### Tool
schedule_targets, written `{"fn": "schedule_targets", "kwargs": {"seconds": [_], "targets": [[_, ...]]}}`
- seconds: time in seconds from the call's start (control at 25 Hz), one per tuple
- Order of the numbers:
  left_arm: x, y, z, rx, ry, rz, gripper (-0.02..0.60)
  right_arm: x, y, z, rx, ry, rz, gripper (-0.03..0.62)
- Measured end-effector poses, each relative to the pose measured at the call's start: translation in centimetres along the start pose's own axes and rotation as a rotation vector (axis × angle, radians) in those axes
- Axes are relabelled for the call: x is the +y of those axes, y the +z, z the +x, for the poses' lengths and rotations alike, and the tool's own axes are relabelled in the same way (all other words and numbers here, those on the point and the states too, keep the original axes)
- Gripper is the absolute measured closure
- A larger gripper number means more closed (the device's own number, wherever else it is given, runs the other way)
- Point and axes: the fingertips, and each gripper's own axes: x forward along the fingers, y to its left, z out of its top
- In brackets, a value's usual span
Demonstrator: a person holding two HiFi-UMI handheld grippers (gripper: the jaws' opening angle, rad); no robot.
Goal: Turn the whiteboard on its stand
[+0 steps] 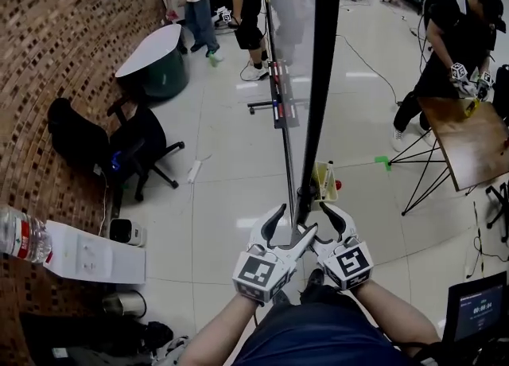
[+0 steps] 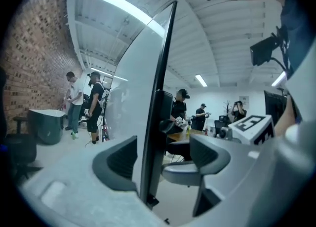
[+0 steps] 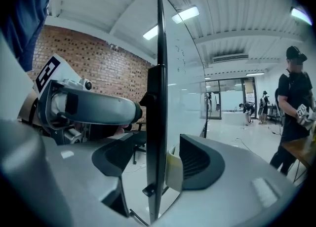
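Left hand-held gripper (image 1: 290,225), right hand-held gripper (image 1: 326,227): jaws apart astride whiteboard (image 1: 294,38) edge (glossy floor (image 1: 223,142), brick wall (image 1: 56,30)).

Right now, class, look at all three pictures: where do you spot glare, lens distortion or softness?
Head view: crisp, with bright glare patches on the glossy floor. Left gripper view: heavy fisheye bending with dark corners; the left tool, close to the lens, looks soft. Right gripper view: same fisheye curve, the whiteboard edge sharp, its pale face washed by sheen.
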Motion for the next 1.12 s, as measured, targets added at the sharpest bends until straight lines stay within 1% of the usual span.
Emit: {"fn": "schedule_targets", "kwargs": {"seconds": [0.12, 0.28, 0.44, 0.48, 0.52, 0.56, 0.68, 0.84, 0.92, 1.12], "targets": [[0.6, 0.4, 1.5, 0.027, 0.016, 0.0, 0.249, 0.0, -0.6, 1.8, -0.009, 0.057, -0.026, 0.297], [1.0, -0.2, 3.2, 0.019, 0.019, -0.019, 0.245, 0.5, -0.3, 3.4, -0.019, 0.122, -0.04, 0.285], [1.8, -0.6, 4.1, 0.016, 0.061, 0.042, 0.249, 0.3, 0.5, 4.1, -0.04, 0.138, -0.066, 0.283], [1.8, -0.5, 4.2, 0.018, 0.063, 0.048, 0.259, 0.6, 0.6, 4.1, -0.046, 0.149, -0.074, 0.293], [1.7, -0.4, 4.3, 0.022, 0.059, 0.047, 0.282, 0.9, 0.6, 4.1, -0.048, 0.16, -0.077, 0.336], [1.6, -0.4, 4.3, 0.027, 0.052, 0.049, 0.327, 1.1, 0.5, 4.1, -0.046, 0.167, -0.073, 0.345], [1.6, -0.9, 4.4, 0.044, 0.031, 0.085, 0.328, 1.1, -0.6, 4.0, -0.021, 0.159, -0.031, 0.356], [1.5, -1.1, 4.7, 0.016, 0.036, 0.059, 0.333, 0.8, -0.7, 3.8, -0.029, 0.146, -0.004, 0.362], [1.4, -1.0, 4.9, 0.016, 0.035, 0.062, 0.331, 0.5, -0.3, 3.7, -0.037, 0.137, -0.01, 0.366], [1.0, -1.0, 4.9, 0.013, 0.042, 0.057, 0.334, 0.3, -0.5, 3.2, -0.036, 0.127, 0.007, 0.372]]}}
